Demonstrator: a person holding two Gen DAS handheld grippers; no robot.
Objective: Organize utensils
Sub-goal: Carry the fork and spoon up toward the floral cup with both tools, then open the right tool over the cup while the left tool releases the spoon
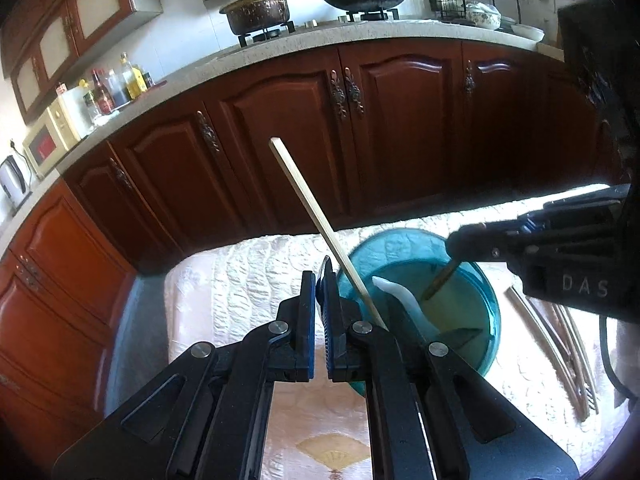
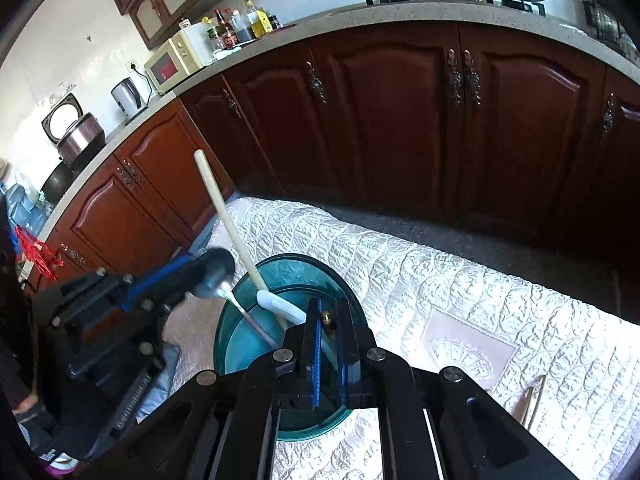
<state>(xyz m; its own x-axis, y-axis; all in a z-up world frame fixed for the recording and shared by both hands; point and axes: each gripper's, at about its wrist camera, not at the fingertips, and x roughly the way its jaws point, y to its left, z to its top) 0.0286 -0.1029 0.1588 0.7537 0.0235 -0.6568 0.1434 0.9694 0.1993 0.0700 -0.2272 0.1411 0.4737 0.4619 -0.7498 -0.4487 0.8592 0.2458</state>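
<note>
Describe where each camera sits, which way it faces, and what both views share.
Left wrist: rides the left gripper, facing red-brown wooden cabinets across the white quilted table; the right gripper, gripping a brown stick, enters from the right.
Right wrist: rides the right gripper, facing the same cabinets; the left gripper, clamping a metal spoon, shows at left.
Shared: the translucent teal plastic bowl and pale wooden chopstick leaning in it.

The left gripper (image 1: pixel 323 280) points forward and slightly down, its jaws nearly together on a thin dark piece. The right gripper (image 2: pixel 327 322) reaches in from the right, angled down, jaws narrowly parted around a small brass-tipped end.
</note>
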